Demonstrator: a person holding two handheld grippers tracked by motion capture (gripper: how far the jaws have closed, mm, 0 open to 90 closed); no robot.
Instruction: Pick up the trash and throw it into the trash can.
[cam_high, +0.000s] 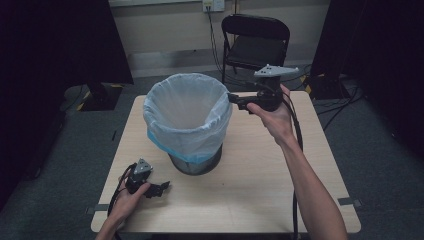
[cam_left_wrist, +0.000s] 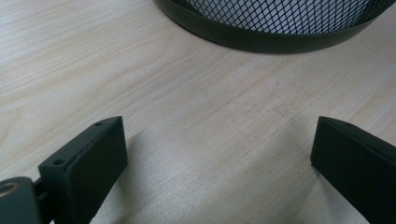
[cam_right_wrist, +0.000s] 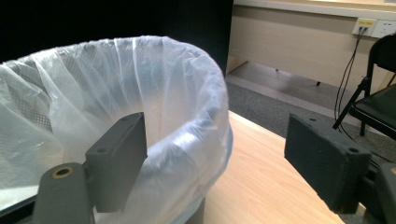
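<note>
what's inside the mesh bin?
A white plastic liner lines the mesh bin, folded over its rim, blue edge hanging outside. From the high view, nothing shows inside it; the very bottom is hard to make out through the liner's folds.

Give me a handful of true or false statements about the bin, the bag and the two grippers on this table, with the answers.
1. The mesh bin is lined with a white bag. True.
2. The left gripper is shut on the bag. False: its jaws are open, low over the bare table.
3. The right gripper is beside the bag's rim, jaws open. True.
4. The bin lies tipped on its side. False: it stands upright.
5. A folding chair stands beyond the table. True.
</note>
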